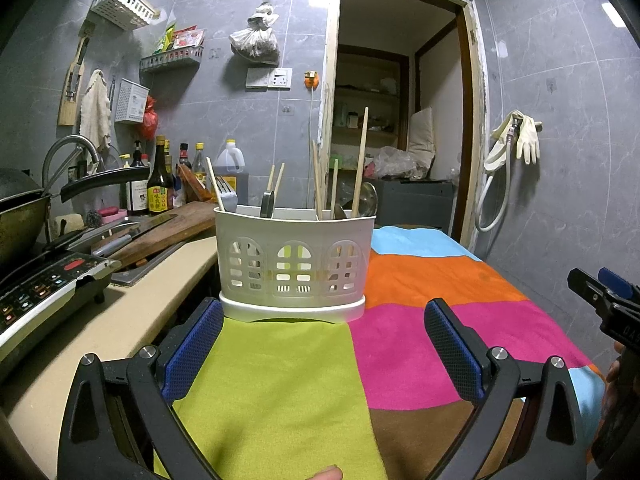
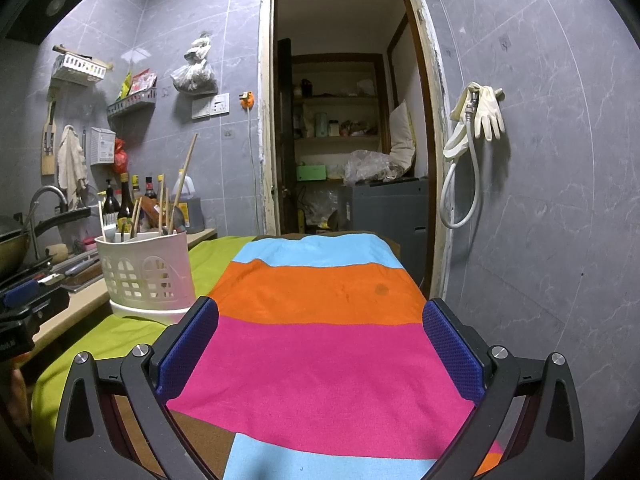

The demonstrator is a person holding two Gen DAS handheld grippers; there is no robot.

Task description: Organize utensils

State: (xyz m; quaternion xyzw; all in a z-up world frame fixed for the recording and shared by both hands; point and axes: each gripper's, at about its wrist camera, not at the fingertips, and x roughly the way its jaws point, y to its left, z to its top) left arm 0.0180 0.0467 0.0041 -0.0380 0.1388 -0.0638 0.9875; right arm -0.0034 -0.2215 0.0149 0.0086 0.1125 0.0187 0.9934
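A white slotted utensil caddy [image 1: 295, 264] stands on the green patch of a colourful cloth [image 1: 280, 380]. It holds several wooden chopsticks [image 1: 361, 160], a fork [image 1: 226, 194], a dark-handled utensil [image 1: 267, 204] and a metal spoon [image 1: 366, 200]. My left gripper [image 1: 324, 320] is open just in front of the caddy, with nothing between its blue pads. The right wrist view shows the caddy [image 2: 146, 272] at the left. My right gripper [image 2: 320, 320] is open over the pink and orange stripes, holding nothing. Its tip [image 1: 600, 292] shows at the right edge of the left wrist view.
A counter [image 1: 120, 320] on the left carries an induction cooker [image 1: 44, 292], a wok [image 1: 20, 216], a cutting board with a knife [image 1: 160, 232] and sauce bottles [image 1: 160, 184]. An open doorway [image 2: 344, 120] lies straight ahead. Gloves and a hose [image 2: 476, 120] hang on the right wall.
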